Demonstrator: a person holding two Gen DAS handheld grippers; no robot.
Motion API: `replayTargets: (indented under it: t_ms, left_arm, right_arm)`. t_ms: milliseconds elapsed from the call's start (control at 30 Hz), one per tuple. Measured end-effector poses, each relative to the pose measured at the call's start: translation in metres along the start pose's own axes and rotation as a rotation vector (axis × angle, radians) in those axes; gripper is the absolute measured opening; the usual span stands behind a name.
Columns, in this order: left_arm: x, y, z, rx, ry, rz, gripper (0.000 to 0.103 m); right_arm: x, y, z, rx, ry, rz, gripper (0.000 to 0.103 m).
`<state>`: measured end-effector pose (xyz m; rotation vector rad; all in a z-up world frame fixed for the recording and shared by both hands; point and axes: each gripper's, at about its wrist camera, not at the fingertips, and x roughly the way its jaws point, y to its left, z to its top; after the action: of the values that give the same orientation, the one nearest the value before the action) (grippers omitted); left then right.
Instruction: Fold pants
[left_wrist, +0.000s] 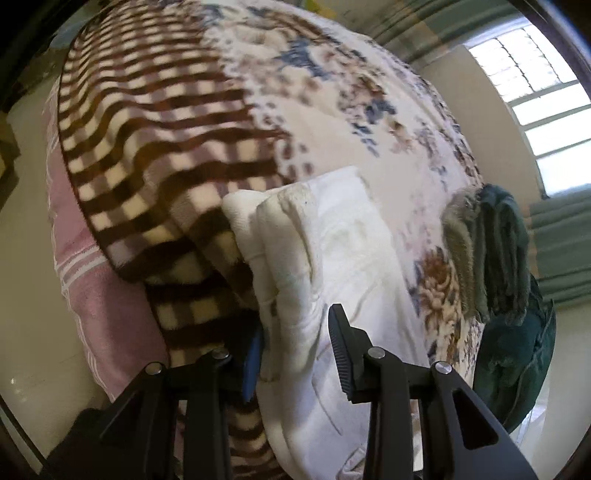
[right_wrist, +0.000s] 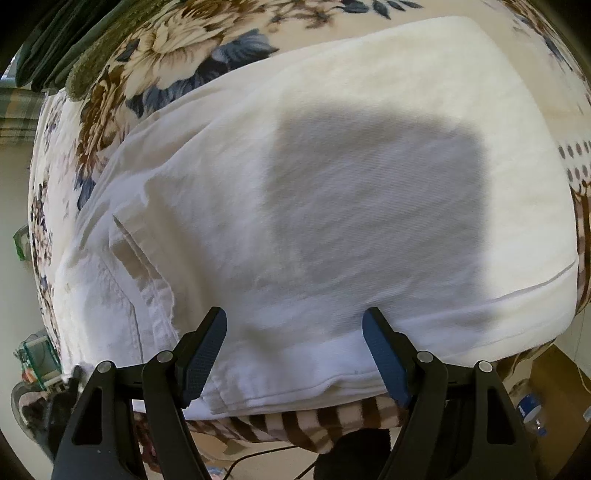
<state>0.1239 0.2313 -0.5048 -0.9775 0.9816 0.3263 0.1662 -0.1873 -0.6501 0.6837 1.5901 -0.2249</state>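
White pants (left_wrist: 332, 236) lie folded on a bed, stretching away from the camera in the left wrist view. My left gripper (left_wrist: 295, 347) is shut on a thick folded edge of them, with the blue pad on the left and the black ribbed finger on the right. In the right wrist view the pants (right_wrist: 332, 184) fill most of the picture, smooth, with a pocket seam at the left. My right gripper (right_wrist: 295, 350) stands open and wide over their near hem, with only flat cloth below it. A square shadow falls on the fabric.
A brown checked blanket (left_wrist: 147, 129) and a floral cover (left_wrist: 351, 92) lie under the pants. A dark green garment (left_wrist: 509, 258) hangs off the bed's right edge, and a pink striped cloth (left_wrist: 92, 277) lies at the left. A bottle (right_wrist: 532, 406) lies on the floor.
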Motion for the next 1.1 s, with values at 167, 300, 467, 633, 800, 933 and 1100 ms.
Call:
replayTargets:
  t_ms: [167,300,467,633,800,933,1100]
  left_arm:
    - [0.016,0.011,0.011,0.000,0.001,0.026,0.030]
    - [0.027,0.023,0.030,-0.060,-0.015,0.025,0.031]
    - [0.038,0.028,0.040,-0.076,-0.016,0.024,0.033]
    - [0.025,0.016,0.033,-0.029,-0.055,0.028,0.022]
    - [-0.022,-0.026,0.014,0.124,-0.125,0.021,0.020]
    - [-0.045,-0.036,0.006,0.172,-0.141,0.041,0.019]
    - [-0.058,-0.038,-0.001,0.182,-0.137,0.063,0.019]
  right_arm:
    - [-0.001,0.000,-0.001,0.014,0.002,0.003,0.078]
    - [-0.001,-0.001,0.000,0.009,0.010,0.015,0.078]
    - [-0.001,-0.003,0.001,-0.011,0.015,0.021,0.078]
    - [-0.003,-0.005,0.000,-0.009,0.015,0.033,0.078]
    - [-0.004,-0.010,-0.001,-0.019,0.021,0.057,0.078]
    - [-0.006,-0.016,0.000,-0.020,0.033,0.067,0.078]
    - [-0.008,-0.022,0.002,-0.015,0.042,0.086,0.078]
